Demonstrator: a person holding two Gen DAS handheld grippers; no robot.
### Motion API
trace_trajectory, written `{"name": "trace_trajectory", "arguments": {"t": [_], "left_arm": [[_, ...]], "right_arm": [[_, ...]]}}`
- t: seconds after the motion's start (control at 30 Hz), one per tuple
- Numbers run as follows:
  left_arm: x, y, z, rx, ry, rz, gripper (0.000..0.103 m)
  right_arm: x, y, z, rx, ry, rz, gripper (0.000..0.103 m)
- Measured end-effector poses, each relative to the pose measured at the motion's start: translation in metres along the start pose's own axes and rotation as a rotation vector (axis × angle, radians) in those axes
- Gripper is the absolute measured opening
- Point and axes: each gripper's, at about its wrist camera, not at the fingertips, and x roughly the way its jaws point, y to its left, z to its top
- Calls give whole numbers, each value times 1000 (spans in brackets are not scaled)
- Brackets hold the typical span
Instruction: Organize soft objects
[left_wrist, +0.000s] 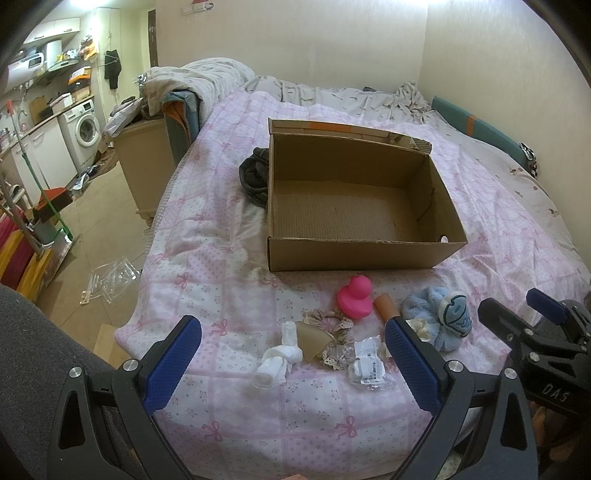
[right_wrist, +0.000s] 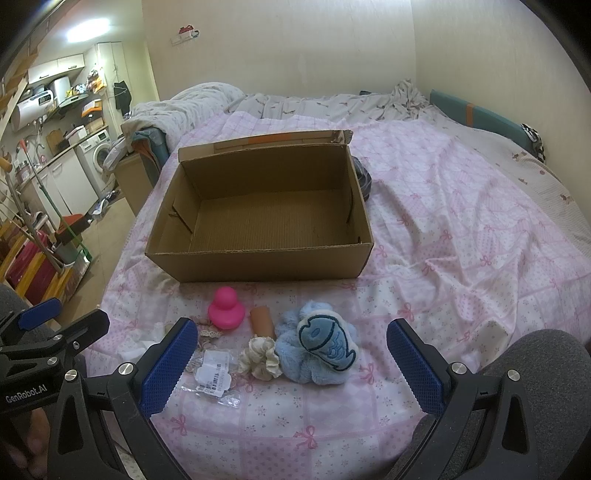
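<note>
A cardboard box (right_wrist: 258, 218) sits open and empty on the bed (right_wrist: 461, 229), which is covered by a pink bow-patterned sheet. A dark bundle of cloth (left_wrist: 255, 177) lies against the box's left side as the left wrist view shows it.

The soft things lie in a loose row between the box and the near edge of the bed. A pink rubber duck (right_wrist: 226, 310) stands just in front of the box's near wall, with a short tan cylinder (right_wrist: 263, 321) beside it. To the right of those a fluffy blue plush with a fish patch (right_wrist: 321, 347) rests on the sheet, touching a cream scrunchie (right_wrist: 260, 356). A clear plastic packet with a barcode label (right_wrist: 216, 376) lies near the scrunchie. Farther left, in the left wrist view, a knotted white sock (left_wrist: 279, 358) lies beside a beige cup-shaped piece (left_wrist: 312, 338) and a lace-trimmed scrunchie (left_wrist: 338, 332).

The left hand-held gripper (left_wrist: 293, 369) hangs above the near edge of the bed with its jaws spread wide, holding nothing. The right hand-held gripper (right_wrist: 291, 369) is likewise spread wide and empty, the blue plush lying on the sheet beyond its fingers.
</note>
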Motion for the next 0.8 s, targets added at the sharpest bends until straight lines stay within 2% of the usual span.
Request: {"name": "trace_trajectory", "arguments": {"t": [0.13, 0.27, 0.43, 0.6, 0.73, 0.8], "left_arm": [[0, 1, 2, -4, 11, -1, 99], [3, 3, 11, -14, 32, -25, 99], [8, 3, 22, -14, 68, -19, 99], [30, 13, 46, -6, 175, 26, 99], [62, 33, 64, -47, 297, -11, 98], [78, 35, 64, -53, 362, -38, 90]], "right_arm": [[-2, -2, 3, 3, -5, -1, 103], [5, -10, 13, 30, 70, 60, 103], [9, -19, 36, -13, 89, 55, 103], [22, -38, 62, -15, 155, 69, 103], [44, -52, 67, 14, 240, 81, 103], [56, -55, 64, 12, 291, 101, 103]]}}
